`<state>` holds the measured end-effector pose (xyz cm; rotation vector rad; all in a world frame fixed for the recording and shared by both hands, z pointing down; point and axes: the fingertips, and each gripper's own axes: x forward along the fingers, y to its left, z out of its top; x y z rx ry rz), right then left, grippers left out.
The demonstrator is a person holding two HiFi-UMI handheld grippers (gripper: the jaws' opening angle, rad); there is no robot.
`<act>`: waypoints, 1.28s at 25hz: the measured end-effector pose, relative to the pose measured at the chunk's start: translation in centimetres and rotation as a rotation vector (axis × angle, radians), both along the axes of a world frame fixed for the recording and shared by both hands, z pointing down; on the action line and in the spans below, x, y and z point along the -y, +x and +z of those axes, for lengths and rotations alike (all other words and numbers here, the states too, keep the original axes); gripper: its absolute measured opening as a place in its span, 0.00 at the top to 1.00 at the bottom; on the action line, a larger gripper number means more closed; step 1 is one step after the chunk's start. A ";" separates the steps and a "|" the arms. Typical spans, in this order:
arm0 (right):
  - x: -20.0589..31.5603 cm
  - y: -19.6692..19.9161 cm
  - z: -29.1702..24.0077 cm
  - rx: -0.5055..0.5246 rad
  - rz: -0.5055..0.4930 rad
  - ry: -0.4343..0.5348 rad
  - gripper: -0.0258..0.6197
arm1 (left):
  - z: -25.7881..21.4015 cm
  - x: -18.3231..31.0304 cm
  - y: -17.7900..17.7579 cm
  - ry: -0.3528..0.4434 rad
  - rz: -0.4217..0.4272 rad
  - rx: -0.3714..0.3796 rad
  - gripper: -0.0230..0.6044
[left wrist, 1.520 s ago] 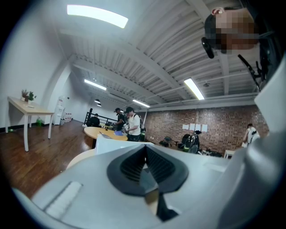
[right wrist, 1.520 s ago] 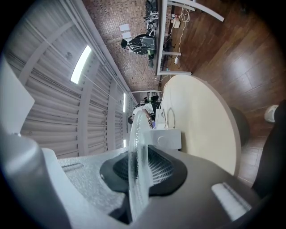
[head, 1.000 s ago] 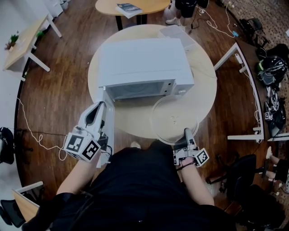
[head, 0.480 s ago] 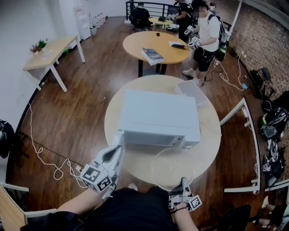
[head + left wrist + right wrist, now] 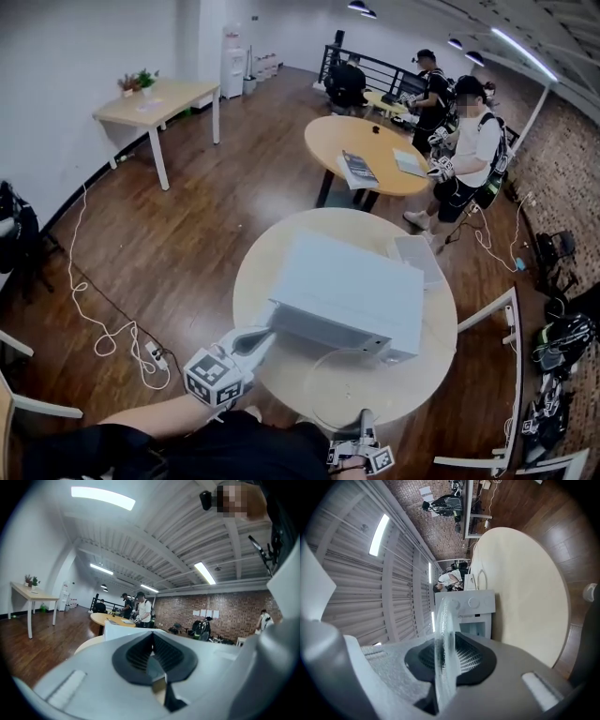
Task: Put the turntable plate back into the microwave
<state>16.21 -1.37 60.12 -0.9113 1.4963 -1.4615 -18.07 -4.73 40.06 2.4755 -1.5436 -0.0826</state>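
Note:
The white microwave (image 5: pixel 347 295) stands on a round beige table (image 5: pixel 258 281). My left gripper (image 5: pixel 262 339) reaches to its front left corner. In the left gripper view that gripper (image 5: pixel 152 651) is shut on a thin panel edge, which looks like the opened door. The clear glass turntable plate (image 5: pixel 356 384) hovers flat over the table's near edge, in front of the microwave. My right gripper (image 5: pixel 364 427) is shut on the plate's near rim. In the right gripper view the plate (image 5: pixel 443 634) shows edge-on between the black pads (image 5: pixel 466 658), with the microwave (image 5: pixel 473 609) beyond.
A white open box (image 5: pixel 417 253) lies behind the microwave. Further back is a second round table (image 5: pixel 370 150) with a book, and people (image 5: pixel 464 145) stand by it. A desk (image 5: pixel 155 98) is at the far left, a cable (image 5: pixel 112 333) trails on the floor, and a white frame (image 5: pixel 492 323) stands at the right.
The head camera has tilted up, so more of the room shows and both grippers sit lower in the picture. The right gripper still holds the plate and the left still holds the door.

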 end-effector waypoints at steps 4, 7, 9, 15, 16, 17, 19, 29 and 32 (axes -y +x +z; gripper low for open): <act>0.2 -0.2 0.6 -0.009 -0.019 0.013 0.90 | -0.2 -0.8 -0.2 0.017 -0.005 0.001 0.95; -0.7 -1.6 0.1 -0.009 -0.014 0.005 0.90 | -0.9 -2.2 -1.7 0.008 -0.003 -0.008 0.95; -2.7 -3.1 -1.1 -0.014 -0.022 0.017 0.90 | -1.9 -4.0 -3.2 -0.007 0.002 -0.024 0.95; 0.7 -7.4 -2.6 -0.022 -0.102 0.024 0.89 | -2.5 -3.4 -6.1 -0.012 -0.074 -0.062 0.95; 0.8 -6.8 -2.7 -0.024 -0.098 0.008 0.90 | -1.9 -2.7 -5.4 -0.019 -0.068 -0.069 0.95; 0.9 -6.3 -2.7 -0.028 -0.097 0.004 0.90 | -1.6 -2.1 -4.7 -0.024 -0.061 -0.075 0.95; 1.4 -6.2 -2.9 -0.033 -0.102 0.009 0.90 | -1.8 -1.2 -4.0 -0.022 -0.051 -0.085 0.95; 3.5 -7.9 -3.1 0.007 -0.148 0.007 0.90 | -1.6 0.1 -4.5 -0.026 -0.067 -0.097 0.95; 4.0 -8.1 -2.9 0.020 -0.169 0.012 0.90 | -0.7 0.2 -4.9 -0.030 -0.084 -0.088 0.95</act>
